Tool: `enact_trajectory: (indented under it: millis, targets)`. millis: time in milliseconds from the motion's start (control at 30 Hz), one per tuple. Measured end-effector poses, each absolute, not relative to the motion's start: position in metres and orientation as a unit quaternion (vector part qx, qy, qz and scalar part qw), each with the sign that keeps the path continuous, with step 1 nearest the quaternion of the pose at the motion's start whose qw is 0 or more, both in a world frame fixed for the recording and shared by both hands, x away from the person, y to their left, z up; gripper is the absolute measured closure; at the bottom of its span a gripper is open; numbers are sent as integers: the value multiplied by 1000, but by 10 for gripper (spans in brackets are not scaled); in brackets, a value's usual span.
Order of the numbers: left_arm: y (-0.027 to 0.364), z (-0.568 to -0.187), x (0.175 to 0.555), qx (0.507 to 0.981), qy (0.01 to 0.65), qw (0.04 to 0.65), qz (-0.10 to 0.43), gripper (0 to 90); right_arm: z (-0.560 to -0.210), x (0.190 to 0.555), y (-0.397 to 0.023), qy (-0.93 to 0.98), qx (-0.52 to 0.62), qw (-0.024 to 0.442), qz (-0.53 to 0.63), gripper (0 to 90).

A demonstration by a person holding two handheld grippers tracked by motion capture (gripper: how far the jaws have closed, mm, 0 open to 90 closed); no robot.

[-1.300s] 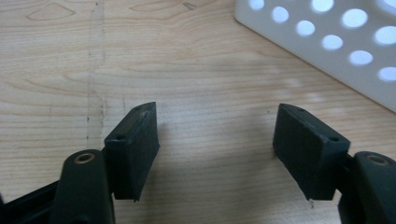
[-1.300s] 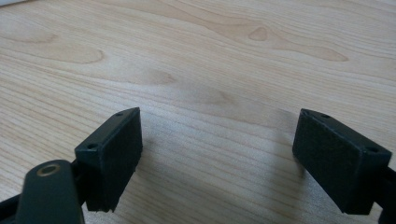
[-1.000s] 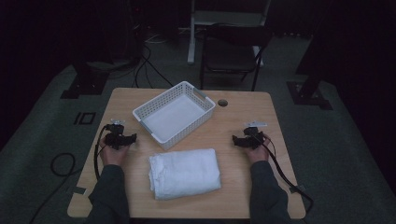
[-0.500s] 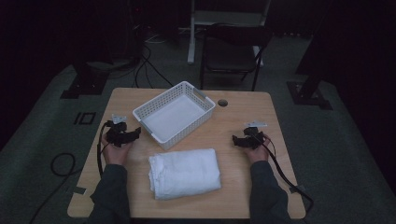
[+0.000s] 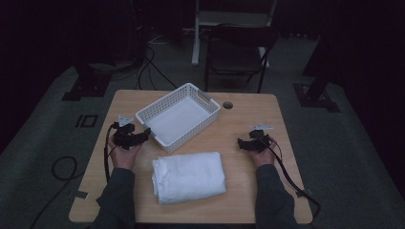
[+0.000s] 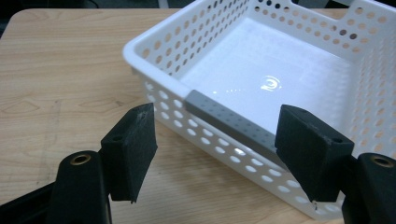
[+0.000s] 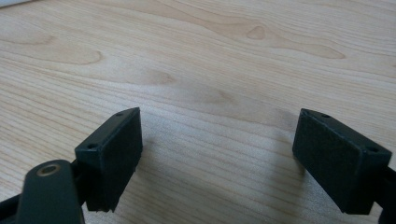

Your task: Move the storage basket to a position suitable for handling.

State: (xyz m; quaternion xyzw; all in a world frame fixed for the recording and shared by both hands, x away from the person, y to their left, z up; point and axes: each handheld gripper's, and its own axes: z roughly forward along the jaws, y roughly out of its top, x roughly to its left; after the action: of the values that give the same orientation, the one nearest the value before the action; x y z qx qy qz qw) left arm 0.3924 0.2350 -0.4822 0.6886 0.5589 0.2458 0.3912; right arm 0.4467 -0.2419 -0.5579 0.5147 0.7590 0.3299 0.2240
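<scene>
White perforated plastic, the rectangular basket (image 5: 177,119) sat empty on the light wooden desk (image 5: 248,114), and its near corner lay just ahead of the left gripper (image 5: 145,134), which the person's left hand (image 5: 124,151) held at the basket's left end. From the left gripper view, the basket's (image 6: 261,70) rim with its grey handle strip (image 6: 231,122) ran across the gap between the two black jaws, a little beyond them; the jaws had just been opening further and stood spread apart, their pads (image 6: 133,149) touching nothing, so this gripper was released with nothing grasped. A black cable (image 5: 106,157) looped back from it along the forearm. Below and to the right of the left gripper, near the desk's front edge, lay a folded white cloth towel (image 5: 189,176), close to the basket's near side but apart from both grippers. Well across the desk, the right gripper (image 5: 240,144) was held low over bare wood in the person's right hand (image 5: 260,153), pointing inward toward the towel and basket. In the right gripper view its jaws stood wide apart over plain wood grain (image 7: 210,93), nothing between the pads (image 7: 114,154), so it too was released. Beyond the right gripper, toward the far edge, a small round hole (image 5: 227,104) pierced the desk top. Behind the desk a dark chair (image 5: 239,52) stood on the grey floor.
</scene>
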Motion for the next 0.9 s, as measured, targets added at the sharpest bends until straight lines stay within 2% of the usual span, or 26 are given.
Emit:
enact_trajectory:
  millis: [567, 900]
  targets:
    - [201, -492, 391, 712, 544, 367, 249, 273, -558, 447, -242, 759, 515, 224, 330, 157]
    - [194, -495, 390, 712, 545, 367, 248, 278, -558, 447, -242, 759, 515, 224, 330, 157]
